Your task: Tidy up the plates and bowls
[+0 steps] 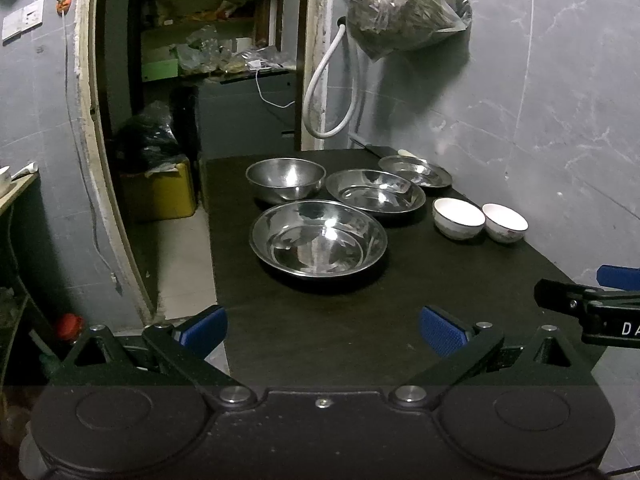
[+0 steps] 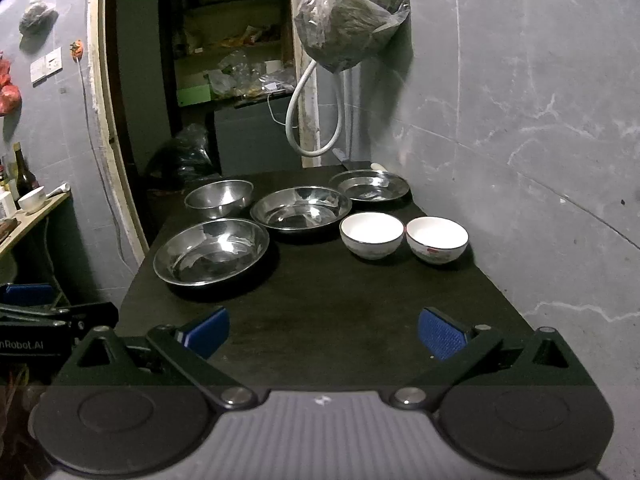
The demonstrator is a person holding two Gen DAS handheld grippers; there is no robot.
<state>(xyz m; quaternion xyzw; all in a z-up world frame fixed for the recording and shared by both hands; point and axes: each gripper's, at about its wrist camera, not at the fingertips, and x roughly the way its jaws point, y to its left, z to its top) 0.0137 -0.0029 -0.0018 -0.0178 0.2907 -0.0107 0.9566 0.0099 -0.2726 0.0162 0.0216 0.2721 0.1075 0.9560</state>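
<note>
A: Nearest, in the left wrist view: left gripper [image 1: 322, 330], blue pads spread wide, nothing between them, poised over the near edge of a dark table [image 1: 320, 340].

B: Same in the right wrist view: right gripper [image 2: 323, 332], jaws fully released, empty, above the bare near part of the table. At the far left edge of that view, part of the other tool.

A: Next out: large steel plate [image 1: 318, 238], shallow, upright, toward the table's left side. Well apart from both tongs.

B: To its right, close to the wall side: two white bowls, left white bowl [image 2: 371, 234] and right white bowl [image 2: 437, 238], side by side, nearly touching, rims up.

A: Behind the large plate: second steel plate [image 1: 375, 195], rim just beside it, possibly touching. Left of that, deep steel bowl [image 1: 285, 179].

B: Farthest on the table: small steel plate [image 2: 370, 186], at the back right corner near the wall.

A: Beyond the table: grey marbled wall, hanging plastic bag [image 1: 408, 6] with dark contents, looped white hose [image 1: 326, 92], open doorway with cluttered shelves.
</note>
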